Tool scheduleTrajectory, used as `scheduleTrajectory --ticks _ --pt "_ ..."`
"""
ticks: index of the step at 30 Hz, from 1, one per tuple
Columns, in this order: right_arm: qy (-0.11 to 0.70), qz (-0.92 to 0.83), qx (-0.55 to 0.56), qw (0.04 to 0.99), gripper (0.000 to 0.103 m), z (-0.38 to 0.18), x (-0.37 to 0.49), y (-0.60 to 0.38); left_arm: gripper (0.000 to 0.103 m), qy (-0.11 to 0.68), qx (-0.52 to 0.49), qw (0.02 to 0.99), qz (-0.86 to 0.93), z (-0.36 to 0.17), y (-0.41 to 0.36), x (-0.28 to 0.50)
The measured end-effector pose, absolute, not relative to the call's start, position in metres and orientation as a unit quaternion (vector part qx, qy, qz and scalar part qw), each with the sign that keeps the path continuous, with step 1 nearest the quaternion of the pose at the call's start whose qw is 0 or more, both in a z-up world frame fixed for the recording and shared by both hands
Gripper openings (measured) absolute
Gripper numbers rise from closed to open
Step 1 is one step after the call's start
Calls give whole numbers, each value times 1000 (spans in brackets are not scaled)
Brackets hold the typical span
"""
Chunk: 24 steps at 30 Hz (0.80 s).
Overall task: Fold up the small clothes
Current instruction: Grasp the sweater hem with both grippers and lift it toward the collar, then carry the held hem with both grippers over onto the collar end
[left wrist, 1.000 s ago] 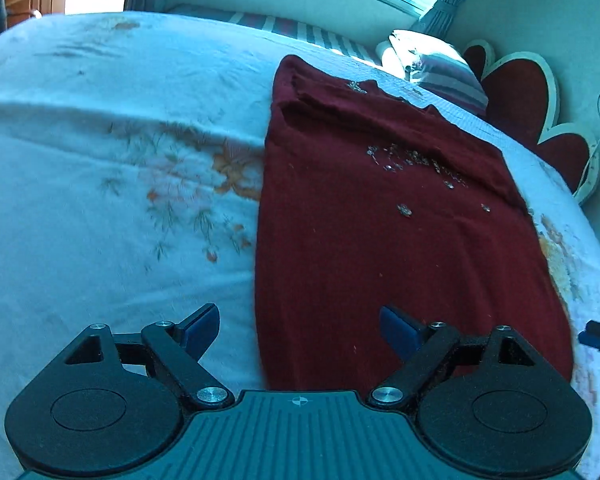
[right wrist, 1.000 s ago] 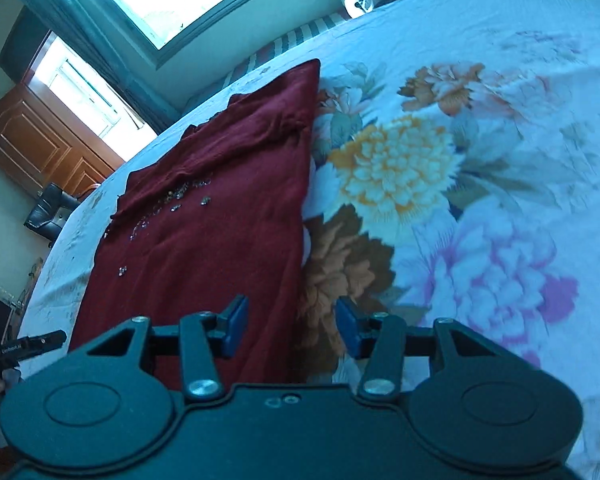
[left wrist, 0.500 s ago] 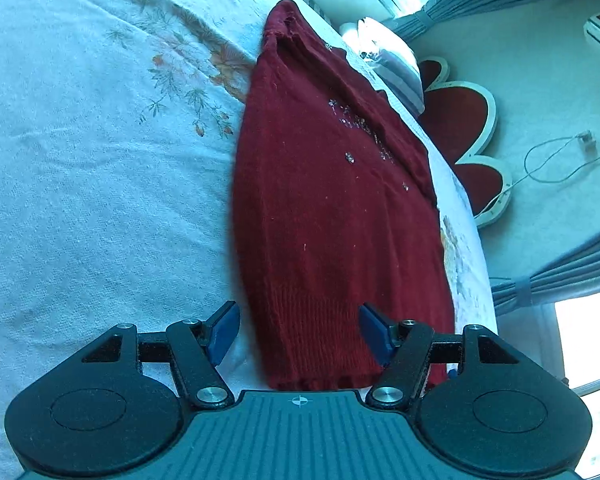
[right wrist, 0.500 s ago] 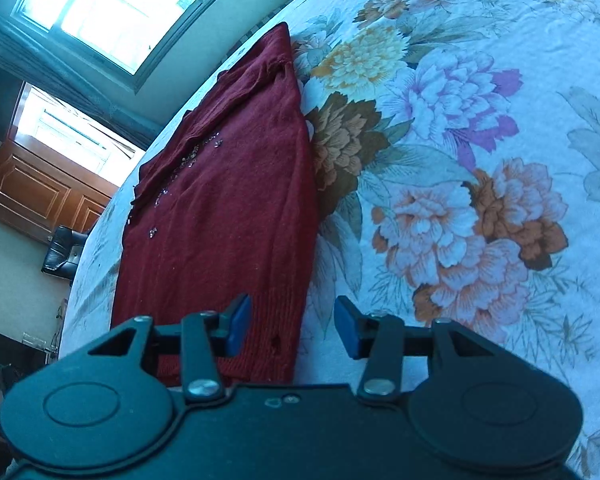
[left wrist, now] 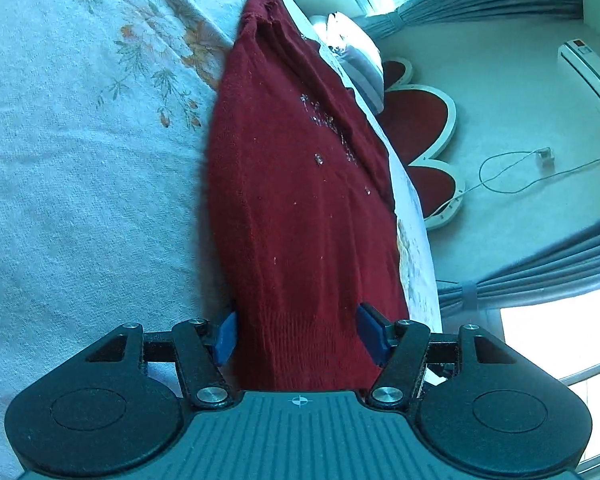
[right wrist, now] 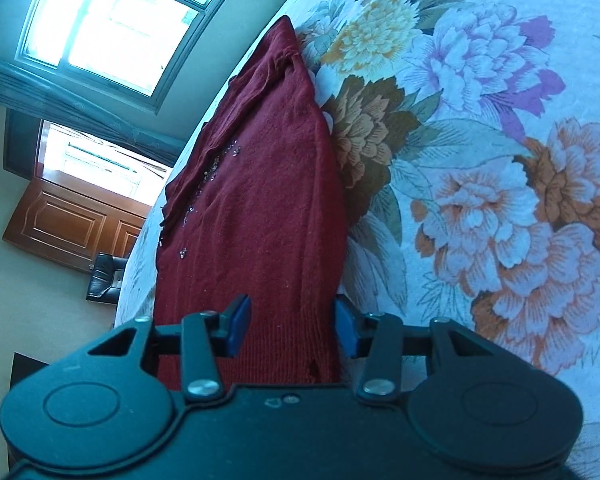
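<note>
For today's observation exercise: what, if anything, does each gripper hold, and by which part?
Nothing is gripped yet. The left gripper and right gripper straddle the red sweater at its ribbed hem, pads apart.

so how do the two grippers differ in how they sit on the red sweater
The left gripper stands wider, straddling most of the hem of the dark red sweater; its jaws have just been closing. The right gripper stands narrower, around only the hem's edge strip beside the floral bedspread. Both have the sweater's ribbed hem between blue pads.

One sweater (left wrist: 300, 208) (dark red), two grippers (left wrist: 298, 334)
</note>
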State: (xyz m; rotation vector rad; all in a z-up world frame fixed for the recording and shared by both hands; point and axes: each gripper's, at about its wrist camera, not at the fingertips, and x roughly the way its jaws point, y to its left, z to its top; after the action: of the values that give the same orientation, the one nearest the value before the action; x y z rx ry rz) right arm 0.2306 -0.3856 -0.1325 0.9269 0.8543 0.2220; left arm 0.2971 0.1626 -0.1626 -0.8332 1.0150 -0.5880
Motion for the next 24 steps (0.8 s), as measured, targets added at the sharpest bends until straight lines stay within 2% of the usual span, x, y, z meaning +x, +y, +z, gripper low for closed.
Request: scheduleTrajectory --ticks 2,4,5,6,9,12,13,14,15,24 --pt "400 111 434 799 45 -133 232 -386 58 464 -382 753 -267 -164 157 298" --pt "403 119 435 796 41 -135 235 -387 44 472 -382 749 -266 -167 153 299" --pt "407 123 434 795 40 -135 236 -387 32 478 -380 747 -262 -170 155 300" --pt "410 127 430 795 40 -134 237 -387 25 481 -378 748 -258 -172 155 300" --pt "424 141 409 796 33 -132 240 -385 23 475 -392 743 -262 -181 164 296" --pt "431 154 400 794 31 -133 245 -383 23 474 -389 744 -266 -181 163 299" --pt "432 158 398 794 25 -133 248 -383 23 474 -387 745 -266 -181 162 301" --pt "435 157 389 796 20 -133 251 -381 5 480 -378 749 -256 -182 161 302" --pt "441 150 378 800 8 -133 254 -379 2 485 -374 750 -250 -181 159 303" --pt "404 178 372 817 6 -101 249 -385 2 427 -407 767 -254 -151 182 296"
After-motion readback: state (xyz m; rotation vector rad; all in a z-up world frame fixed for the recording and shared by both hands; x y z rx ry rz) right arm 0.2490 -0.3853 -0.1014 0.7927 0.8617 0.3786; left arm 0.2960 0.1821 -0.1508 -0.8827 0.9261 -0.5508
